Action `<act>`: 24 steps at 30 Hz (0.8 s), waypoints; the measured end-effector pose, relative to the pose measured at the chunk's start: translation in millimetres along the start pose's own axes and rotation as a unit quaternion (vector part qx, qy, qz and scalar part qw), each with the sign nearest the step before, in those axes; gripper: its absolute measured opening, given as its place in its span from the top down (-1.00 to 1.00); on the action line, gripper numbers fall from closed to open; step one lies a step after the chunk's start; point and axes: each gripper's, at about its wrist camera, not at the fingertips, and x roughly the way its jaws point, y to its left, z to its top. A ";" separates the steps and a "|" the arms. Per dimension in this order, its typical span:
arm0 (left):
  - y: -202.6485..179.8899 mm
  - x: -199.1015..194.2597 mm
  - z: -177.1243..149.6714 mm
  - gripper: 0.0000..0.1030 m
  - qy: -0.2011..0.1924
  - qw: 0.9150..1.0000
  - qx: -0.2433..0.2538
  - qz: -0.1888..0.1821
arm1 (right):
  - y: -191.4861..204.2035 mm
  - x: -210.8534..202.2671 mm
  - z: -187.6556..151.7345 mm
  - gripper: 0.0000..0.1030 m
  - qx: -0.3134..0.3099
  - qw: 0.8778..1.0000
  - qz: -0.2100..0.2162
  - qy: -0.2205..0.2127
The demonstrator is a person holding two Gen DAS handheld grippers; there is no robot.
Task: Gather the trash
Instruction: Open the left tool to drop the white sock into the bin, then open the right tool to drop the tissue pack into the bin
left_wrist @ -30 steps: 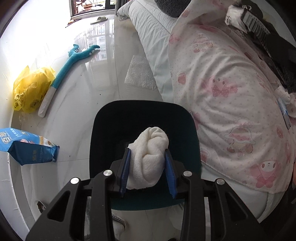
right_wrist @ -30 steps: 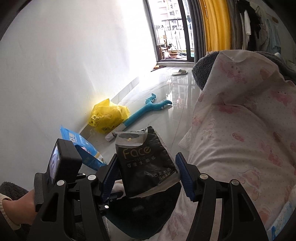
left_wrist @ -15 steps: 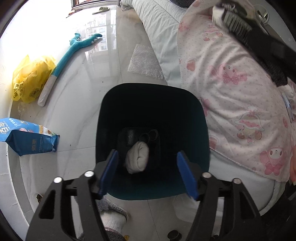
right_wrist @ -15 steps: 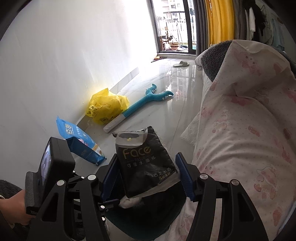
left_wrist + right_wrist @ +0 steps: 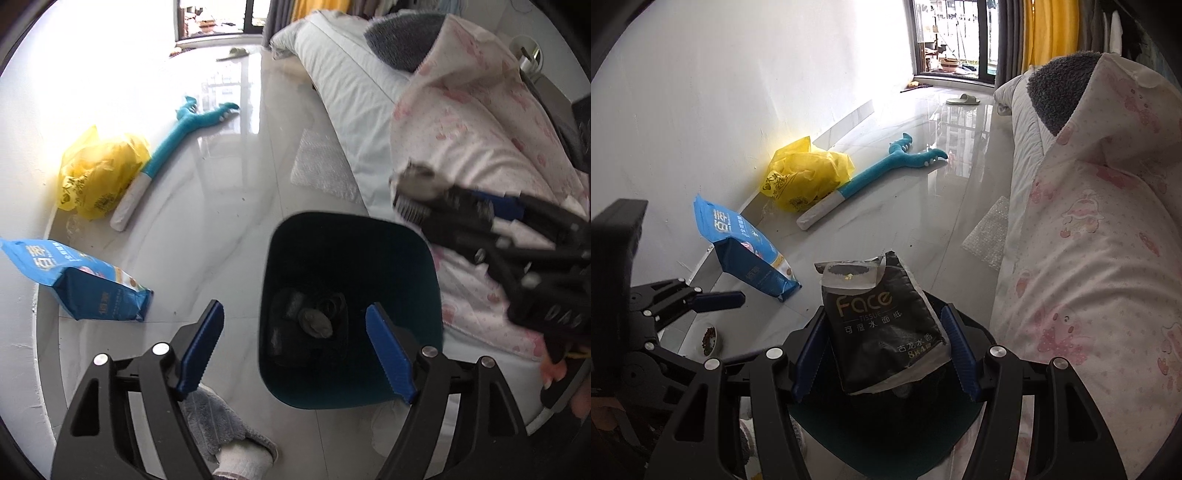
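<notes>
1. Over the dark teal trash bin (image 5: 351,254), in the left wrist view, the left gripper (image 5: 295,347) hangs with its jaws opening wide and nothing between the blue pads (image 5: 201,345).
2. A crumpled wad (image 5: 316,323) lies at the bottom of the bin among dark scraps.
3. From the right edge of this view the right gripper (image 5: 458,210) reaches in, blurred, above the bin's far rim.
4. On the floor to the left lie a blue bag (image 5: 81,286), a yellow plastic bag (image 5: 98,171) and a teal dinosaur toy (image 5: 173,136); a pink-patterned quilt (image 5: 472,147) covers the bed on the right.
5. Seen from the right wrist, the right gripper (image 5: 884,354) clamps a black tissue pack (image 5: 882,325) between its pads, upright, torn end up.
6. The pack hangs just above the bin (image 5: 975,326), whose rim shows behind and below it.
7. At the left edge the left gripper (image 5: 713,299) shows one blue finger.
</notes>
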 end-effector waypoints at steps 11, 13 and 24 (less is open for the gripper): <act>27.4 -66.1 14.7 -0.60 -0.141 0.989 -0.042 0.025 | 21.7 39.1 -7.0 -0.21 -0.008 0.999 0.002 0.041; 30.2 -78.0 16.0 -0.63 -0.168 0.984 -0.042 0.031 | 22.5 45.6 -8.9 -0.21 -0.007 0.999 0.000 0.051; 36.2 -125.4 19.8 -0.66 -0.264 0.963 -0.041 0.040 | 30.9 92.9 -29.1 -0.21 -0.006 0.993 -0.013 0.120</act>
